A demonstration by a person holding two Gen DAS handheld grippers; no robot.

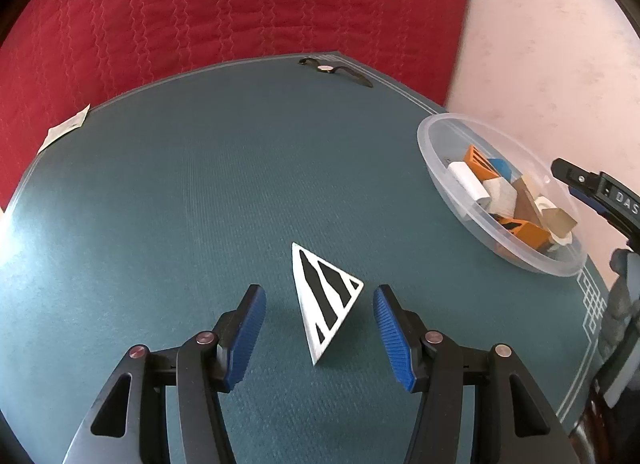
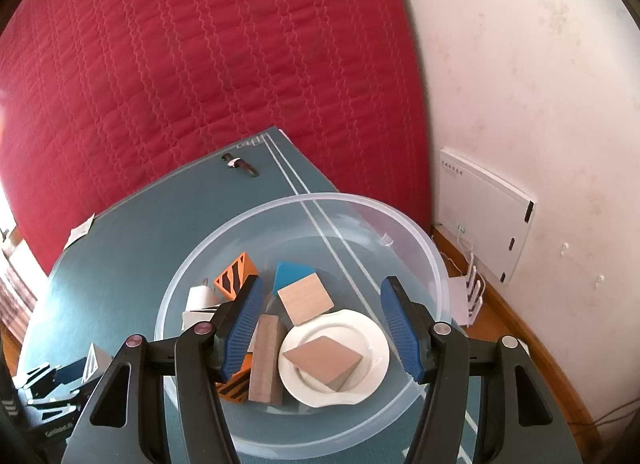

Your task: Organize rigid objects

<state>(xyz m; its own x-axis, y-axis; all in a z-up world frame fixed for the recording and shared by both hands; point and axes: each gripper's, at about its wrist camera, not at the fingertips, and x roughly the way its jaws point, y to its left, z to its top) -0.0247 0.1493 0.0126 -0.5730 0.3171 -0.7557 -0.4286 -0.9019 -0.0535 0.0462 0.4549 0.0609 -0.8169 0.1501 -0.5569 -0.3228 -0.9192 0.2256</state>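
A white triangular block with black stripes (image 1: pixel 324 296) stands on the teal table mat (image 1: pixel 160 204). My left gripper (image 1: pixel 318 292) is open, its blue pads on either side of the block and not touching it. At the right edge of the mat sits a clear plastic bowl (image 1: pixel 430 168) holding several blocks: orange striped (image 2: pixel 236 272), blue (image 2: pixel 290 272), light wood (image 2: pixel 306 298), dark wood (image 2: pixel 266 360), plus a white dish (image 2: pixel 372 344) with a wooden block (image 2: pixel 324 360) on it. My right gripper (image 2: pixel 323 284) hangs open over the bowl (image 2: pixel 304 200), holding nothing.
A wristwatch (image 1: pixel 332 69) lies at the mat's far edge and a paper slip (image 1: pixel 66 128) at its left corner. A red quilt (image 1: pixel 200 4) lies behind the table. By the wall to the right are a white panel (image 2: pixel 480 216) and a router (image 2: pixel 472 296).
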